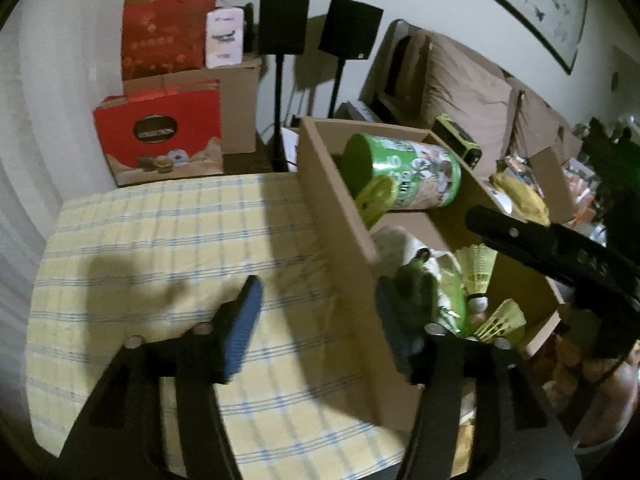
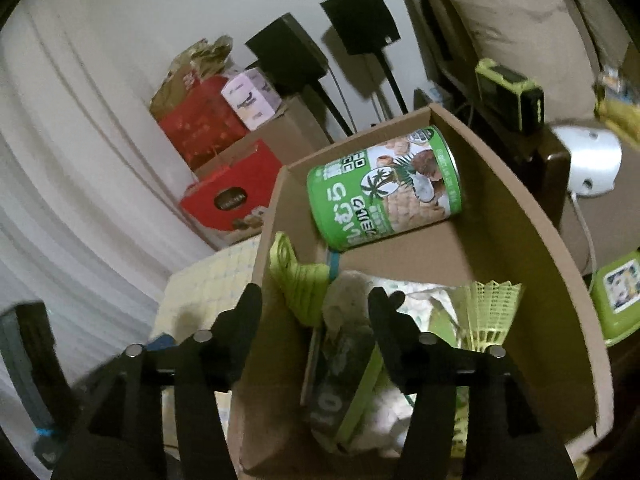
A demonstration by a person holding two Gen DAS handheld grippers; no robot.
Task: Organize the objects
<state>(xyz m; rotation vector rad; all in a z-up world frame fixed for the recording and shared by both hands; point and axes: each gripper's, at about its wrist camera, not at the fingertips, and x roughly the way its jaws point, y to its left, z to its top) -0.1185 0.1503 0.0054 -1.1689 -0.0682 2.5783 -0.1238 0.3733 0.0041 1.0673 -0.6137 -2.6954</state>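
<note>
An open cardboard box (image 1: 340, 220) stands at the right edge of a table under a yellow checked cloth (image 1: 160, 240). In it lie a green printed can (image 1: 408, 172) on its side, yellow shuttlecocks (image 1: 476, 264), a dark green soft item (image 1: 416, 284) and a lime plastic piece (image 2: 296, 284). My left gripper (image 1: 318, 284) is open and straddles the box's left wall, one finger over the cloth, the other inside. My right gripper (image 2: 316, 294) is open too, over the same wall (image 2: 264, 280), with a grey soft item (image 2: 348, 300) and a flat pack (image 2: 340, 380) below it. Neither holds anything.
Red gift boxes (image 1: 160, 132) are stacked against the wall behind the table. Two black speakers on stands (image 1: 284, 20) rise beside them. A sofa with tan cushions (image 1: 460, 80) runs along the right, strewn with clutter, a green lidded tub (image 2: 616, 292) and a white device (image 2: 592, 164).
</note>
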